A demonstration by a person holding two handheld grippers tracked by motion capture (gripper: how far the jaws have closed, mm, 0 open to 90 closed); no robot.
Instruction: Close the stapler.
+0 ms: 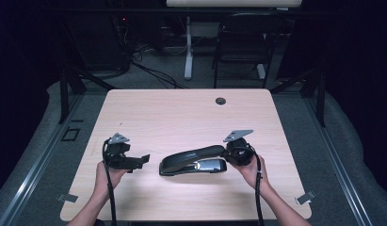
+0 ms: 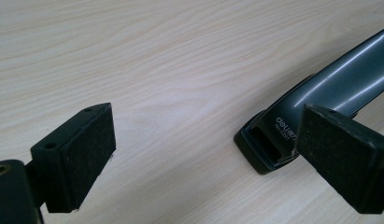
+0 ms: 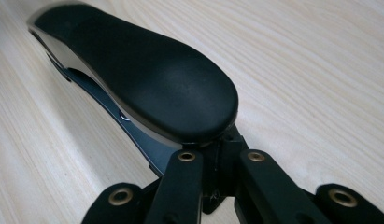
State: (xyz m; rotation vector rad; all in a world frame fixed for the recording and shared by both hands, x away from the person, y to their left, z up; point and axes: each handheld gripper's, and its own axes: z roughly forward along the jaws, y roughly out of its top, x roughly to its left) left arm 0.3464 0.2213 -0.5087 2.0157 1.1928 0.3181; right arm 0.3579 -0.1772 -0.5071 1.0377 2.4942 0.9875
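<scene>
On the bench (image 1: 181, 113), the right gripper (image 1: 229, 153) has its fingers clamped on the stapler's (image 1: 193, 160) rear end; the left gripper (image 1: 143, 160) fingers gape empty beside its front.

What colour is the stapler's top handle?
Black, matte, over a glossy dark grey body; the stapler handle shows best in the right gripper view.

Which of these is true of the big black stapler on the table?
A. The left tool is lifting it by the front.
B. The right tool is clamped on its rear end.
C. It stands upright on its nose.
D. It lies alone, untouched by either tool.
B: the right tool is closed on the rear end of the stapler, while the left tool stands open, short of the stapler's front.
</scene>
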